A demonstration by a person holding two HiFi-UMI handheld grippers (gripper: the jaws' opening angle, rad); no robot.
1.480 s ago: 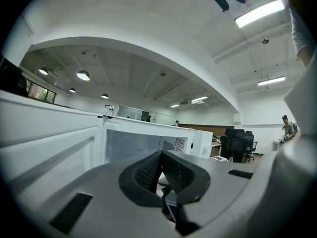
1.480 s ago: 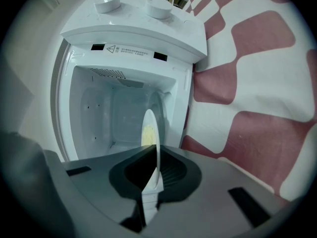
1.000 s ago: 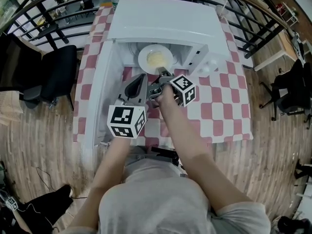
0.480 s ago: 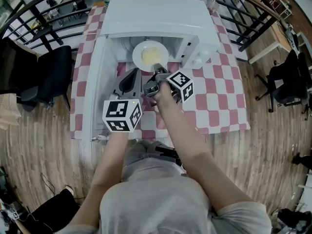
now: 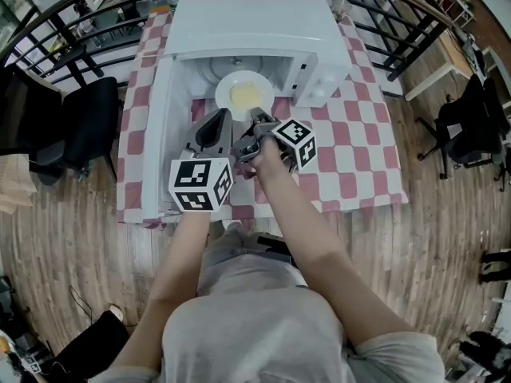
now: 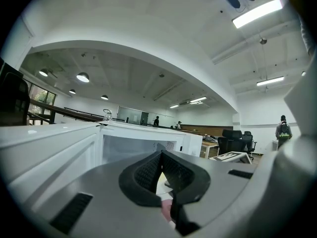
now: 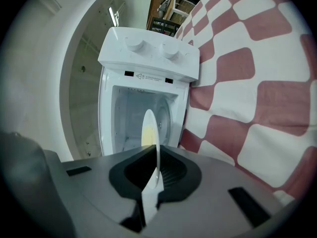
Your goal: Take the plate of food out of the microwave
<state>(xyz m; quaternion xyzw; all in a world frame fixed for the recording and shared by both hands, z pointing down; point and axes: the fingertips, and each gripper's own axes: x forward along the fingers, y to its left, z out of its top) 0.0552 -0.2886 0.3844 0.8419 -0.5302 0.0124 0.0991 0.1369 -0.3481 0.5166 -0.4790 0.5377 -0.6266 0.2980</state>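
A white plate [image 5: 243, 96] with yellow food sits at the mouth of the white microwave [image 5: 247, 22], whose door [image 5: 156, 126] hangs open to the left. My right gripper [image 5: 257, 118] is shut on the plate's near rim. In the right gripper view the plate [image 7: 150, 128] stands edge-on between the pads of that gripper [image 7: 154, 175], in front of the open cavity [image 7: 141, 113]. My left gripper [image 5: 214, 128] hovers just left of the plate, beside the door. Its jaws [image 6: 161, 175] are shut with nothing in them.
The microwave stands on a red-and-white checked tablecloth [image 5: 351, 150], with bare cloth to its right. A black chair [image 5: 88, 126] stands left of the table and more chairs [image 5: 471, 126] at the right. A black railing [image 5: 72, 30] runs behind. The floor is wood.
My right gripper has drawn the plate a little out of the cavity toward me. The left gripper has stayed beside it, near the door.
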